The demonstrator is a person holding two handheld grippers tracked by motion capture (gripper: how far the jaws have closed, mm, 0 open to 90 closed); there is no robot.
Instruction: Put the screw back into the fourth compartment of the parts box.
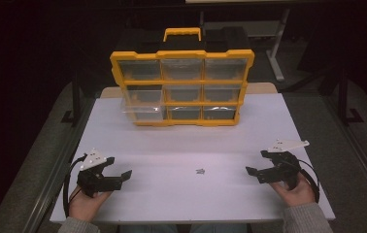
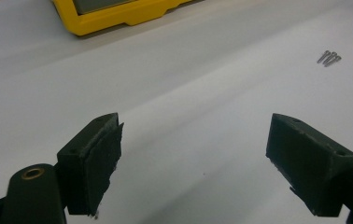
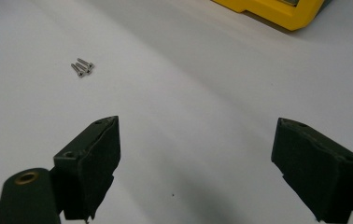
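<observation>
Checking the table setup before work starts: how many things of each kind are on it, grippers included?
Grippers: 2, left gripper and right gripper, both open
Screws: 3, in one small cluster
Yellow drawer organizer: 1, bottom-left drawer pulled out
Total: 6

No lettering, label, brand, number or sign can be read anywhere here.
</observation>
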